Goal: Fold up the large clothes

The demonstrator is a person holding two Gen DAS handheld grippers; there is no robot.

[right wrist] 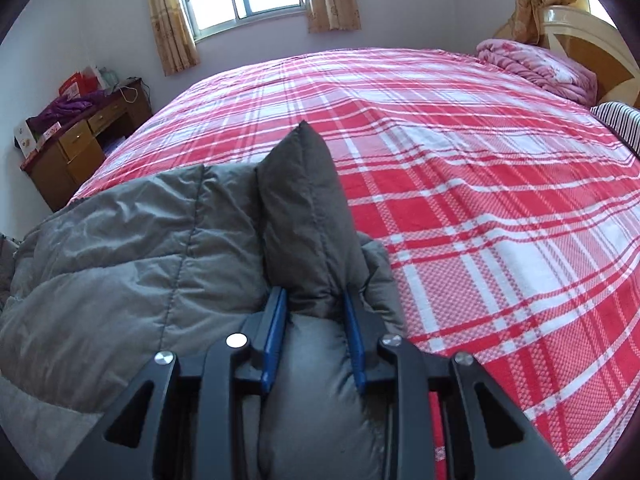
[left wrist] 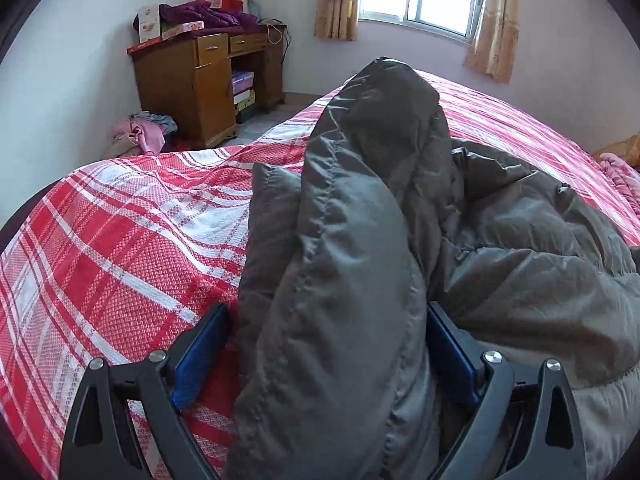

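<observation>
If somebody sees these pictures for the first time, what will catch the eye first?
First comes the puffy grey quilted jacket, bunched up in the foreground on the bed. Both the left gripper and the right gripper pinch a fold of it. Next is the red and white checked bedsheet spread under it.

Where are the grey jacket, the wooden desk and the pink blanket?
grey jacket (left wrist: 352,240): left wrist view, on the padded fold rising between the fingers.
wooden desk (left wrist: 188,92): left wrist view, on its cupboard door.
pink blanket (right wrist: 536,66): right wrist view, on the folded top, by the headboard.
</observation>
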